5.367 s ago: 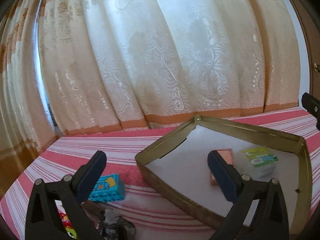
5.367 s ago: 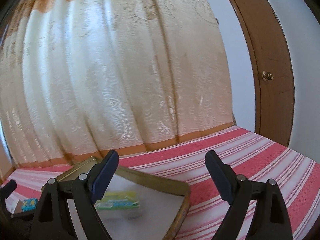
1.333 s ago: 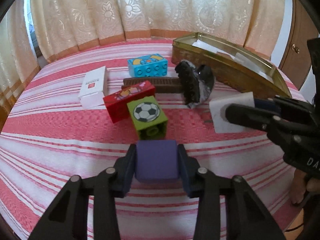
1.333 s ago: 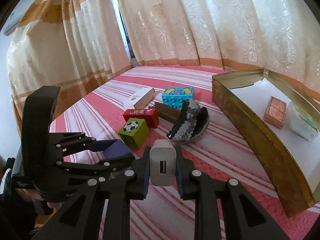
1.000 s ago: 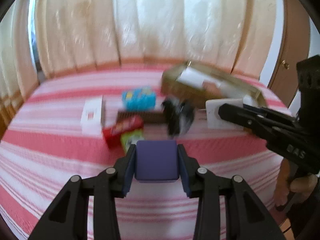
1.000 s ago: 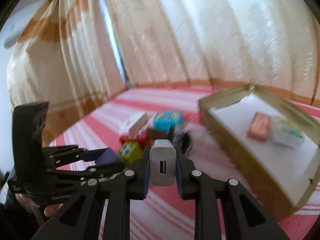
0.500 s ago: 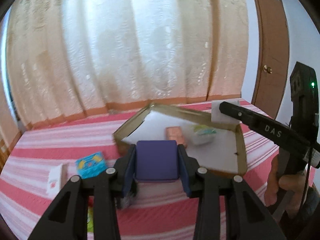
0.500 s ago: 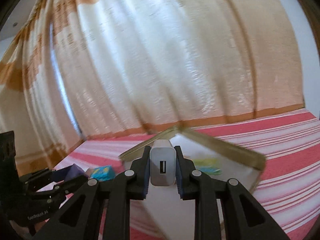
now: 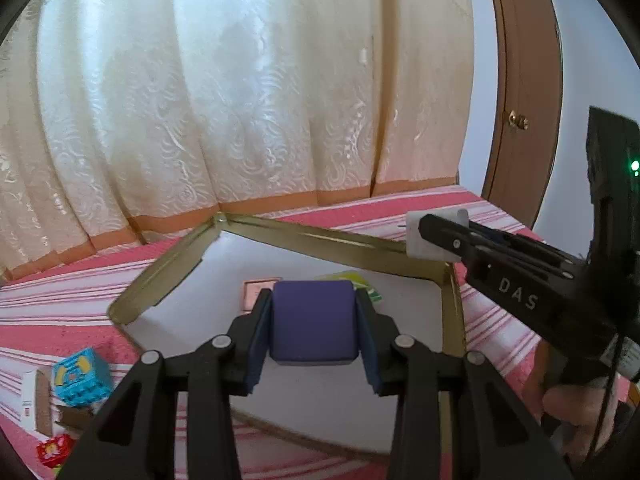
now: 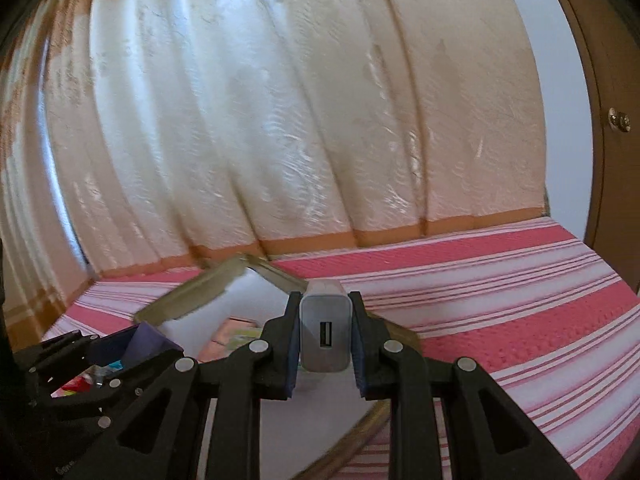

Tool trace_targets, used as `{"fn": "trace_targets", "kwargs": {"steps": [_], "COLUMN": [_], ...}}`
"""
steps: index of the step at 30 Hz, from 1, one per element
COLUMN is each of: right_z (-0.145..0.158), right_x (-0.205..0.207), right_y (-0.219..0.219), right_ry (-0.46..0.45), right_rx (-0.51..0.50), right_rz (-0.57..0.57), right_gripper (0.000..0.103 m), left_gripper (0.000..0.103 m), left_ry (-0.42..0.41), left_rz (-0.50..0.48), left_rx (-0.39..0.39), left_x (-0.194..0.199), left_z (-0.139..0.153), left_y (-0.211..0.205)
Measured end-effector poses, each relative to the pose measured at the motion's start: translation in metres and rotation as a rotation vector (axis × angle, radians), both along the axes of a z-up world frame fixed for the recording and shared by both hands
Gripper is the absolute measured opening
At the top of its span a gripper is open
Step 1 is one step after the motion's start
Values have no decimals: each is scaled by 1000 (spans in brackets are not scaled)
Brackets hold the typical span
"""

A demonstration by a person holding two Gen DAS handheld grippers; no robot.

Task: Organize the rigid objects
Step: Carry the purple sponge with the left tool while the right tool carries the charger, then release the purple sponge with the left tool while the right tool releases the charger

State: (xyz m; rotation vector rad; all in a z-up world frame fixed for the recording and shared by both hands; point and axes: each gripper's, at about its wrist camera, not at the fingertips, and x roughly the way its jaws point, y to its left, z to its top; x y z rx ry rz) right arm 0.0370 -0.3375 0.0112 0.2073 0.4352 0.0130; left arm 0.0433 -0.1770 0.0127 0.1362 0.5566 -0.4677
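Two loads ride over the tray (image 9: pixel 304 236): your left claw (image 9: pixel 314 324) pinches the purple block (image 9: pixel 314 320), with the tray's white floor directly beneath and ahead, while your right claw (image 10: pixel 325 340) pinches the white charger (image 10: pixel 325 334) at the tray's right-hand rim.

Purple block (image 9: pixel 313 322) hides most of green-lidded tub (image 9: pixel 370 289).

The tray (image 9: pixel 304 236) lies on the bed (image 9: pixel 72 304), with the curtain (image 9: pixel 240 100) behind it. Inside it, a flat tile (image 9: pixel 256 294) lies left of what may be a packet (image 9: pixel 368 286). Loose blocks (image 9: pixel 80 378) lie on the bed left of the tray.
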Motion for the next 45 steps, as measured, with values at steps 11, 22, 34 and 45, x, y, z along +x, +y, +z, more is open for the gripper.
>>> {"fn": "trace_targets", "kwargs": {"steps": [11, 22, 34, 45], "right_z": [-13, -17, -19, -18], "right_x": [11, 13, 17, 20], "right_y": [0, 6, 4, 7], "right_ry": [50, 69, 94, 114], "right_rx": [-39, -79, -77, -96], "right_rz": [-42, -64, -80, -77], "right_gripper": [24, 24, 24, 24], "left_gripper": [39, 39, 39, 39], "left_ry": [-8, -44, -17, 9], "left_rz": [34, 74, 74, 84], "left_rx": [19, 76, 91, 92], "left_x": [7, 10, 16, 19], "left_z": [-10, -23, -29, -32], "left_y": [-13, -19, -21, -20]}}
